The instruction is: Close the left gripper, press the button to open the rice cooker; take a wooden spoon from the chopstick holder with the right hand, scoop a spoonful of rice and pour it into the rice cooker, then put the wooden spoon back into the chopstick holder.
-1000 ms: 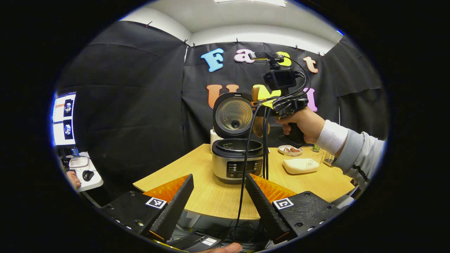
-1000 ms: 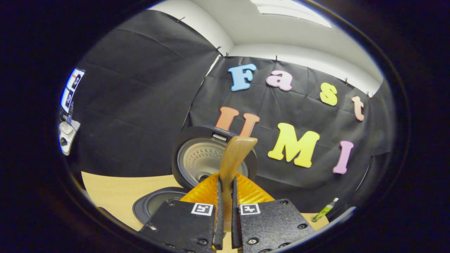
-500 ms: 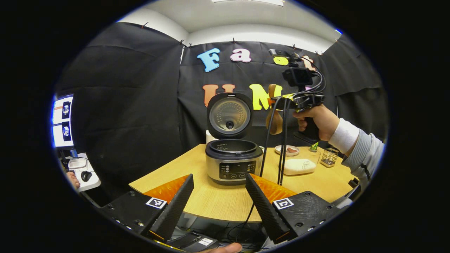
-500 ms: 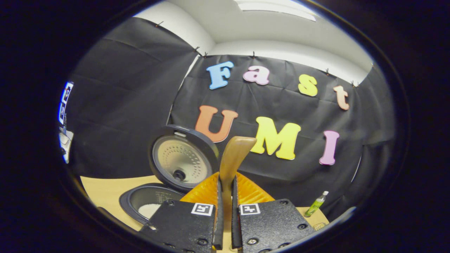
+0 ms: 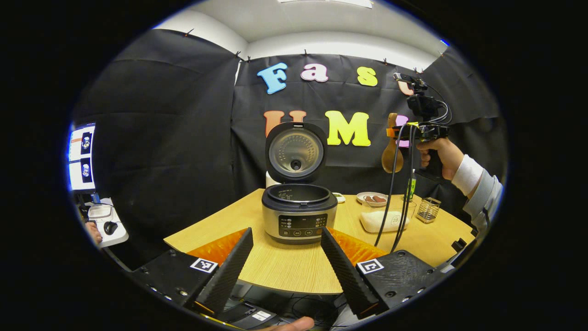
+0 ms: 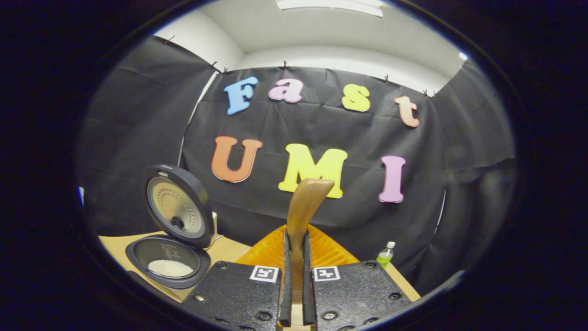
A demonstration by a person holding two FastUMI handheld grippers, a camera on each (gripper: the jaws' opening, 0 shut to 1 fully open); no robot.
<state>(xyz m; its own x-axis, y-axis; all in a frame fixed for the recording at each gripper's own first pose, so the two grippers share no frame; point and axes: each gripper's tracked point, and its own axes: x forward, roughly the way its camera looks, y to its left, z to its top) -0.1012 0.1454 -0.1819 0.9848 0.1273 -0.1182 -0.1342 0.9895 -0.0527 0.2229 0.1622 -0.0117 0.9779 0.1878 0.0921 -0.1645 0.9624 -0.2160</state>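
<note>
The rice cooker [image 5: 298, 216] stands mid-table with its lid [image 5: 296, 154] swung up. In the right gripper view the cooker [image 6: 138, 271] is low on the left, with white rice [image 6: 170, 268] in the pot. My right gripper [image 6: 296, 257] is shut on the wooden spoon [image 6: 305, 207]. In the left gripper view that right gripper [image 5: 396, 133] is held high at the right by a hand, and the spoon [image 5: 392, 151] hangs bowl down above the wire chopstick holder [image 5: 428, 210]. My left gripper [image 5: 287, 257] stands open before the table's near edge, holding nothing.
A clear container of rice [image 5: 383, 220] sits right of the cooker, with a small plate [image 5: 372, 198] behind it. A green bottle [image 6: 385, 254] stands at the back right. Cables [image 5: 390, 197] hang from the right gripper. A side desk with screens [image 5: 82, 156] is far left.
The right gripper has carried the spoon from over the cooker off to the right, up above the chopstick holder. The left gripper stays open and has barely shifted.
</note>
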